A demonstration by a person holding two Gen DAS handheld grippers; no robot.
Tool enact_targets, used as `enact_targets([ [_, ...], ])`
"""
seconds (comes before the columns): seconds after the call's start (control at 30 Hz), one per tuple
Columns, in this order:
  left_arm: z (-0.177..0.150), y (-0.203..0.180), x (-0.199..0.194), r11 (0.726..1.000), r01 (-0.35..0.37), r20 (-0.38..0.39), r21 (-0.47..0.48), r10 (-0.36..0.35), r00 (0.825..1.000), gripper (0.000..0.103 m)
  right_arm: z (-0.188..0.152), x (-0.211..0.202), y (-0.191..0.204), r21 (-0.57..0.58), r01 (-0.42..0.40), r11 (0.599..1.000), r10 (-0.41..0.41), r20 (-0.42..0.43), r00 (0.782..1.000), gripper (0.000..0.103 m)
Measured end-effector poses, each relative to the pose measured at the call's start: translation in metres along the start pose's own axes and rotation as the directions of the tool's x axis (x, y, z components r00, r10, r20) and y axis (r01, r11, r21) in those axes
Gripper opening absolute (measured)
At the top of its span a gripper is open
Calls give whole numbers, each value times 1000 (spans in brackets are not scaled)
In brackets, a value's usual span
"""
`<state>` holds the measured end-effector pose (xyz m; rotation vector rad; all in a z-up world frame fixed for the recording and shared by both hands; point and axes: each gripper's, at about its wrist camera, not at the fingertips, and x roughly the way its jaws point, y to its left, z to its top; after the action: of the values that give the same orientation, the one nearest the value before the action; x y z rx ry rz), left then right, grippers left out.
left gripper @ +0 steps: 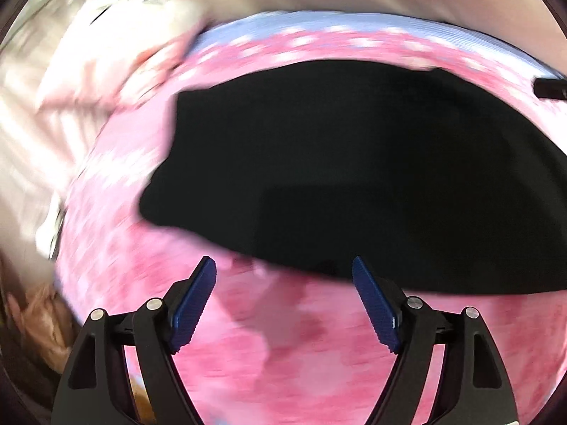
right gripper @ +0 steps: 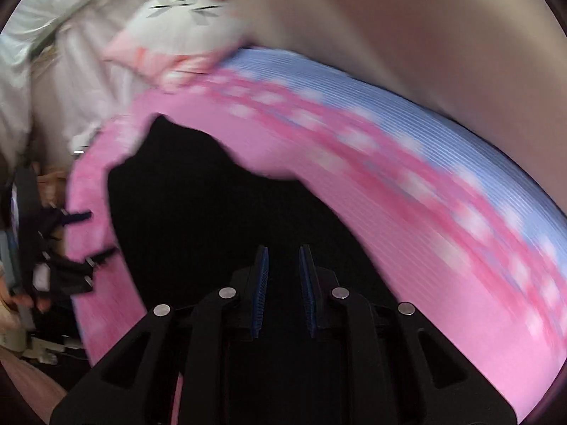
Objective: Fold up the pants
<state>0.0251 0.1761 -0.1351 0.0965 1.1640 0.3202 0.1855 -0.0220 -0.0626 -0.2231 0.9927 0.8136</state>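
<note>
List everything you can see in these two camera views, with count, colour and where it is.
pants: one, black, spread flat on the bedspread.
bedspread: one, pink with pale flowers and a blue striped edge, under the pants.
plush toy: one, white with red on top, beyond the bedspread's far corner.
left tool: one, black with blue pads, jaws wide apart over the pink cloth at the pants' near edge, nothing between them.
right tool: one, black with blue pads, jaws narrowly apart above the pants, nothing visibly gripped.

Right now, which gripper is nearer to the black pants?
Right. The right gripper is over the pants; the left gripper is over pink bedding beside their edge.
</note>
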Motion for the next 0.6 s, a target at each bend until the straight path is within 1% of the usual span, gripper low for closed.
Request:
enact_targets([
  [0.07,-9,42,9,998,-9,-20,-62,8,1000,77,39,38,51,-89,-63,994,61,-26,998,19],
  [0.1,-11,52,11,997,-9,-22,-74,8,1000,77,48,50,68,-122,-73,990,69,-34,997,19],
  [0.13,-14,66,15,996,-9,-23,-85,7,1000,77,62,68,96,-180,-89,980,82,-50,995,21],
  [0.17,-16,75,18,996,-8,-23,-87,6,1000,77,75,85,114,-221,-101,970,89,-65,994,28],
  [0.2,-17,81,21,996,-7,-24,-90,5,1000,77,87,104,134,-267,-101,958,84,-76,994,44],
  [0.23,-17,91,27,995,11,-26,-99,-13,1000,77,103,124,154,-308,-88,947,69,-73,995,53],
  [0.3,-15,102,36,992,49,-24,-114,-53,998,77,128,157,185,-371,-76,925,50,-80,996,53],
  [0.4,-4,117,56,983,128,-20,-133,-132,991,77,154,204,205,-409,-67,910,9,-142,990,53],
  [0.43,3,122,65,977,163,-22,-135,-167,986,77,159,222,209,-420,-73,905,-4,-181,983,52],
  [0.47,6,125,68,976,169,-16,-138,-173,985,77,160,232,210,-428,-92,899,1,-207,978,43],
  [0.5,11,128,71,973,182,0,-141,-184,983,77,162,238,212,-449,-97,888,1,-211,977,34],
  [0.53,20,132,73,970,199,29,-138,-197,980,76,163,237,209,-455,-100,885,4,-207,978,20],
  [0.57,28,135,74,971,195,52,-134,-190,980,76,170,234,205,-430,-115,895,27,-206,978,16],
  [0.6,36,138,73,973,193,76,-124,-185,980,75,179,224,197,-394,-111,912,42,-179,983,10],
])
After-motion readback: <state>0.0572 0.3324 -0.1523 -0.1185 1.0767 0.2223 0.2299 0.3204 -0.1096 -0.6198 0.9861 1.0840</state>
